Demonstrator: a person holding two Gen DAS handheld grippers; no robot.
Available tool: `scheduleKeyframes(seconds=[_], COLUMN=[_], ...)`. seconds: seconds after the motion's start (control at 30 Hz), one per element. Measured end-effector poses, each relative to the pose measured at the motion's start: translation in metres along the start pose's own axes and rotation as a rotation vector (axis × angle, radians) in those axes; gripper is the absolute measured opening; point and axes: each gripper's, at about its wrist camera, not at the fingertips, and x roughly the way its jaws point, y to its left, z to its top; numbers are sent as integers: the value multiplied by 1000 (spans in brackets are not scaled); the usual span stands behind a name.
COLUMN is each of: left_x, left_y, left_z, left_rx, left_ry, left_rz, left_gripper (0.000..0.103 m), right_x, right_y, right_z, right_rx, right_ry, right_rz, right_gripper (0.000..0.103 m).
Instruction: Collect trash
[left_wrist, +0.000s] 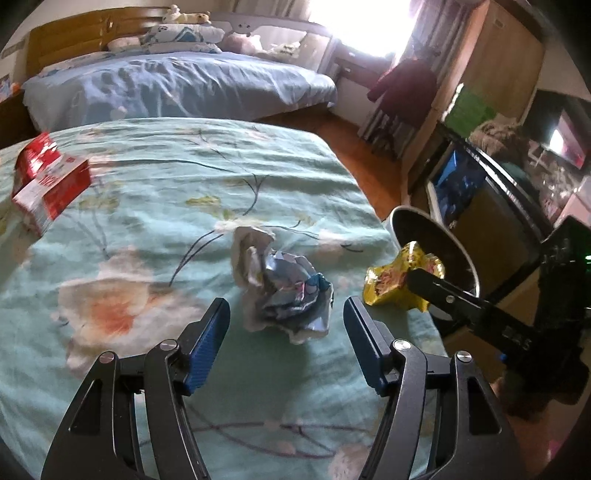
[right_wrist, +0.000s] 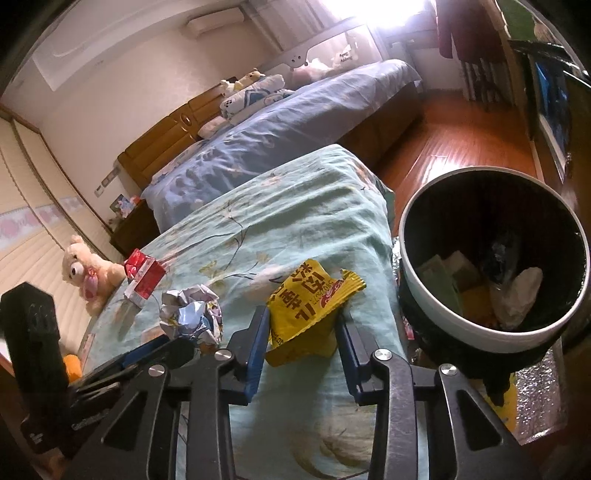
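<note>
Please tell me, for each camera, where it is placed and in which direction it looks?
Left wrist: on the left claw, looking down at the crumpled paper; the right claw enters from the right.
Right wrist: on the right claw, which holds the yellow wrapper beside the trash bin.
Shared: paper, wrapper, bin, red carton, green sheet.

Crumpled wrapper (left_wrist: 284, 291) beside open bedspread (left_wrist: 155, 206)

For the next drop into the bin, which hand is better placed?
The right. The right gripper already has the yellow wrapper between its pads, and the trash bin stands just beside it. The left gripper is open, with the crumpled paper lying ungripped on the bedspread.
</note>
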Motion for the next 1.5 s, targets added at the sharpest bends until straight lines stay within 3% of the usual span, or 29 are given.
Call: scheduleKeyframes(seconds=[0.1,0.13,0.17,0.33,0.8,1.5], left_x=[12,15,18,15,2,28], left_y=[-5,-7,-8,-10,-45,-115], left_z=[2,2,2,2,8,16], left_rx=[23,32,35,49,114,222], left_ry=[19,29,42,22,-1,29], left_rz=[22,27,15,-2,-51,-98], left_gripper=[61,45,37,26,24,24], right_x=[-1,-1,-2,-6,-27,-64], right_y=[-1,-2,-3,-9,-24,-87], right_z=[0,0,0,1,4,14], right_rx=[0,1,3,16,36,122], right_ry=[-1,-3,-4,-13,-45,-115], right_rz=[-2,-4,-6,-11,-26,-104], right_gripper=[36,36,36,36,35,35])
